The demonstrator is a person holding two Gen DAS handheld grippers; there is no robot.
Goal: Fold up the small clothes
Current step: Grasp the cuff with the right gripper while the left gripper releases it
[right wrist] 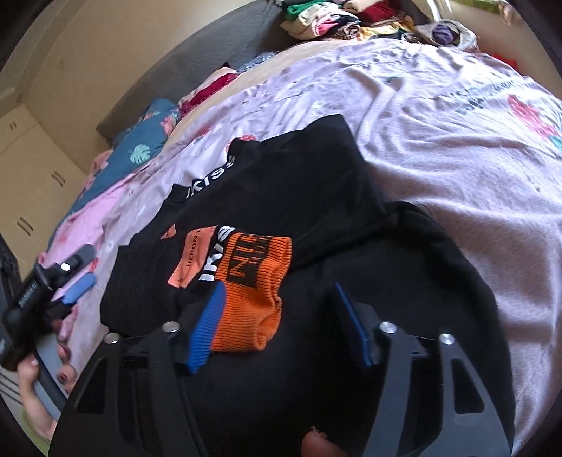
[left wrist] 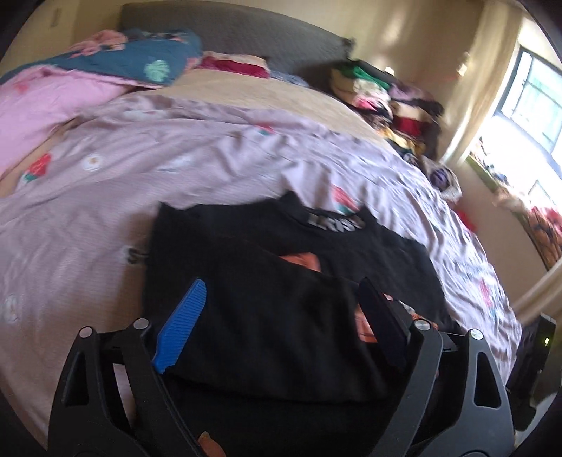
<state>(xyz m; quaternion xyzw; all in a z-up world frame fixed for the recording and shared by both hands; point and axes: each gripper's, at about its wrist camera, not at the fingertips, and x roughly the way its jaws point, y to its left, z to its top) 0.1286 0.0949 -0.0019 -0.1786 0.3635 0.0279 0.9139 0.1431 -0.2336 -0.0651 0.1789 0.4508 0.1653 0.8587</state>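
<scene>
A black sweatshirt (left wrist: 281,334) (right wrist: 316,182) with white lettering at the collar lies partly folded on the lilac bedsheet (left wrist: 175,158). Its orange ribbed cuff (right wrist: 256,291) rests on top of the black cloth. My left gripper (left wrist: 282,281) is open, its blue-padded fingers (left wrist: 182,323) spread wide just over the near edge of the sweatshirt, gripping nothing. My right gripper (right wrist: 279,286) hovers over the cuff, which lies between its jaws; the left pad touches the cuff's edge and the right pad stands clear. The left gripper (right wrist: 75,274) also shows at the sweatshirt's left edge, held by a hand (right wrist: 38,379).
A heap of mixed clothes (left wrist: 386,102) (right wrist: 337,17) sits at the far side of the bed. A blue floral quilt (left wrist: 140,59) and pink bedding (left wrist: 45,105) lie by the grey headboard (left wrist: 246,35). A bright window (left wrist: 527,116) is on the right, cupboards (right wrist: 31,175) beyond the bed.
</scene>
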